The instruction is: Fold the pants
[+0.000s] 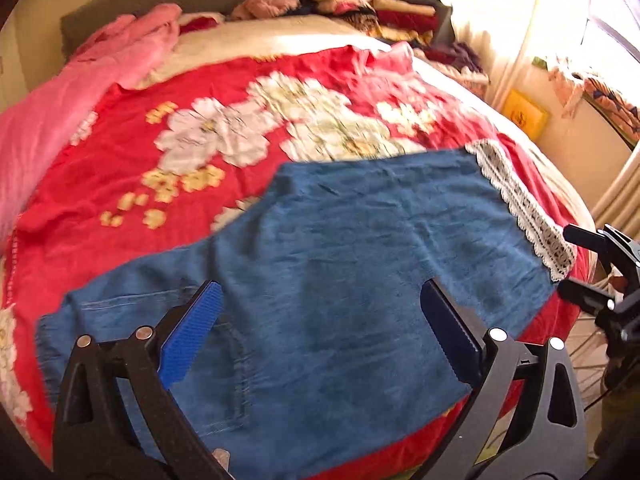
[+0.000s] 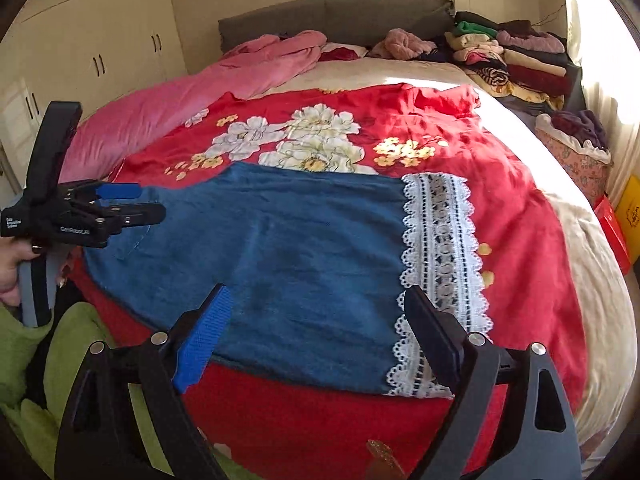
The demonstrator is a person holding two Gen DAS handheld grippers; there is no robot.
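Blue denim pants (image 1: 340, 248) lie flat on the red flowered bedspread (image 1: 120, 160), near its front edge. Their white lace hem (image 1: 520, 208) is at the right end. In the left wrist view my left gripper (image 1: 320, 316) stands open over the waist half, with nothing between its blue pads. My right gripper (image 1: 570, 264) shows at the right edge, beside the lace. In the right wrist view the pants (image 2: 300, 248) spread from a back pocket on the left to the lace hem (image 2: 440, 272). My right gripper (image 2: 316, 324) is open above their near edge. My left gripper (image 2: 140, 202), held by a hand, hovers open at the waist end.
A pink blanket (image 2: 180, 108) lies along the bed's left side. Piles of folded clothes (image 2: 516, 60) sit at the head on the right, against the grey headboard (image 2: 332, 16). Cupboards (image 2: 92, 48) line the left wall. Green cloth (image 2: 76, 356) is at the lower left, and red and yellow boxes (image 2: 624, 216) are on the right.
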